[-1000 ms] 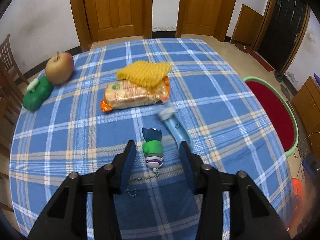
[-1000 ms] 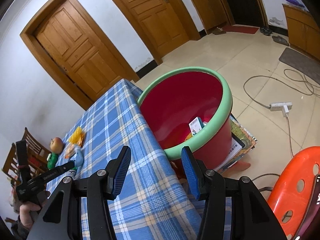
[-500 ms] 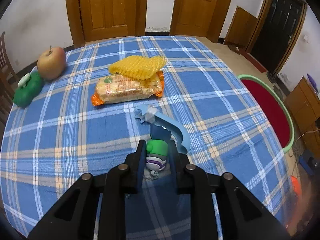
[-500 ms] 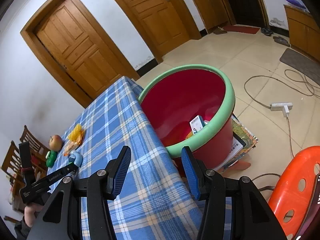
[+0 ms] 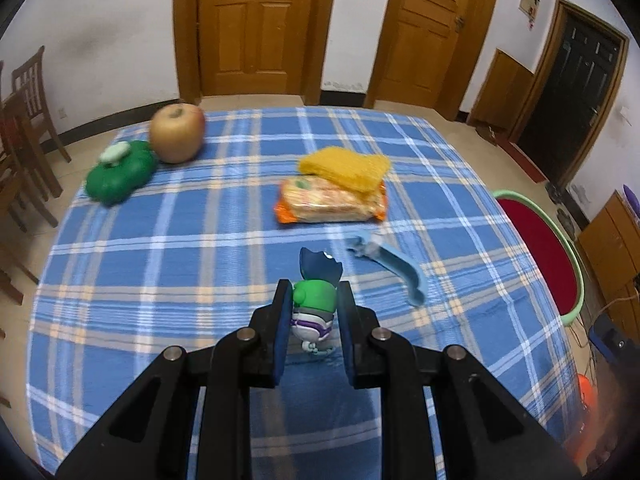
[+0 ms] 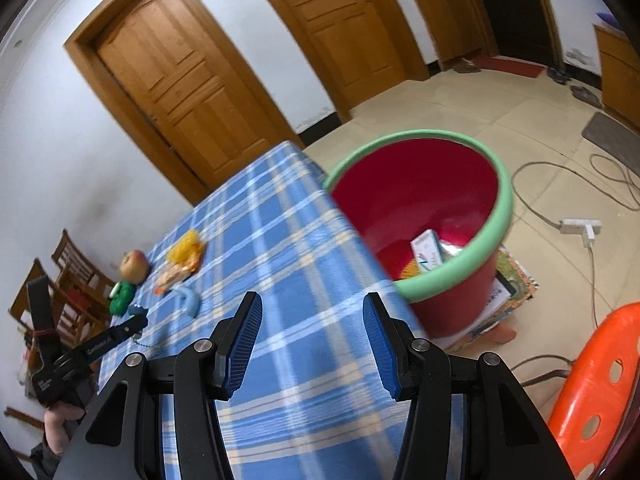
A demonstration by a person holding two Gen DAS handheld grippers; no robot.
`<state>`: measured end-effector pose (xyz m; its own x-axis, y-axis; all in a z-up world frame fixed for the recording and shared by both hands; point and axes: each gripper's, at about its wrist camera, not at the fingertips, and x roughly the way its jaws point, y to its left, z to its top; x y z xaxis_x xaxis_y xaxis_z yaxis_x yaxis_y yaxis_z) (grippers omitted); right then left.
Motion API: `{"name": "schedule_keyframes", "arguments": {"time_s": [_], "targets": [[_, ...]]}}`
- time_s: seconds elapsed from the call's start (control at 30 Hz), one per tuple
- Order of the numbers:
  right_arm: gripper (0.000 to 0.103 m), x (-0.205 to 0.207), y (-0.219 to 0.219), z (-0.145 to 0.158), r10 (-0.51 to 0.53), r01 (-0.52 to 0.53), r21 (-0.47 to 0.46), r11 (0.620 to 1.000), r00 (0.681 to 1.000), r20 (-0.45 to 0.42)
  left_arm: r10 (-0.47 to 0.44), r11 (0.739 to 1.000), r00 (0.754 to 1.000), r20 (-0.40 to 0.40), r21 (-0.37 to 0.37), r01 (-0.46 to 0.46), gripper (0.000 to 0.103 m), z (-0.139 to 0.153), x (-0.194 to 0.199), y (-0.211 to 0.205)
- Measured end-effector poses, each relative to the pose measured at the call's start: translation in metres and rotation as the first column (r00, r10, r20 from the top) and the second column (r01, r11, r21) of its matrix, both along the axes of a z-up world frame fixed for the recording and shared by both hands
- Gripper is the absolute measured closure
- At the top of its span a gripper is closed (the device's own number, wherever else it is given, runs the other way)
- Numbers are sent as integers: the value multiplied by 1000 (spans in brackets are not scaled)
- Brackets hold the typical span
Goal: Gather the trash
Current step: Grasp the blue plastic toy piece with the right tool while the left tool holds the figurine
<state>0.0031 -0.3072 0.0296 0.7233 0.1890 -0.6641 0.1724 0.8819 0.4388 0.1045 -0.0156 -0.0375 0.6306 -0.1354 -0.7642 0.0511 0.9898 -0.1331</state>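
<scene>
- Far left on the desk point(image 5: 200, 240), a green lump point(image 5: 120, 178) touches an apple point(image 5: 177, 138); neither looks like trash.
- Centre: the left hand-held gripper point(image 5: 314, 312) is clamped on a small toy point(image 5: 316, 300), its dark head end pointing away from the camera, long axis along the fingers.
- Beyond it, a snack pack point(image 5: 332, 204) lies crosswise under yellow netting point(image 5: 346, 168); a blue scoop point(image 5: 394, 264) lies diagonally nearby.
- Step, likely: carrying the toy. Next: swing right, over the bin point(image 6: 420, 200) beside the desk, and release.
- The right hand-held gripper point(image 6: 312, 344) hangs open, empty.
</scene>
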Motion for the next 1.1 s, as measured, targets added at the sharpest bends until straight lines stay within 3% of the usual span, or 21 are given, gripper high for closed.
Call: {"name": "schedule_keyframes", "arguments": {"time_s": [0.43, 0.8, 1.0, 1.1], "targets": [[49, 55, 78, 13, 253, -254, -48, 966, 967, -30, 106, 994, 994, 37, -45, -104, 82, 18, -6, 43], [49, 122, 142, -20, 438, -454, -101, 885, 887, -143, 182, 983, 983, 36, -47, -180, 82, 14, -8, 67], [53, 140, 159, -44, 463, -481, -76, 873, 868, -180, 213, 976, 977, -6, -38, -213, 82, -2, -4, 77], [57, 141, 163, -46, 456, -475, -103, 874, 875, -166, 222, 974, 975, -16, -36, -222, 82, -8, -3, 80]]}}
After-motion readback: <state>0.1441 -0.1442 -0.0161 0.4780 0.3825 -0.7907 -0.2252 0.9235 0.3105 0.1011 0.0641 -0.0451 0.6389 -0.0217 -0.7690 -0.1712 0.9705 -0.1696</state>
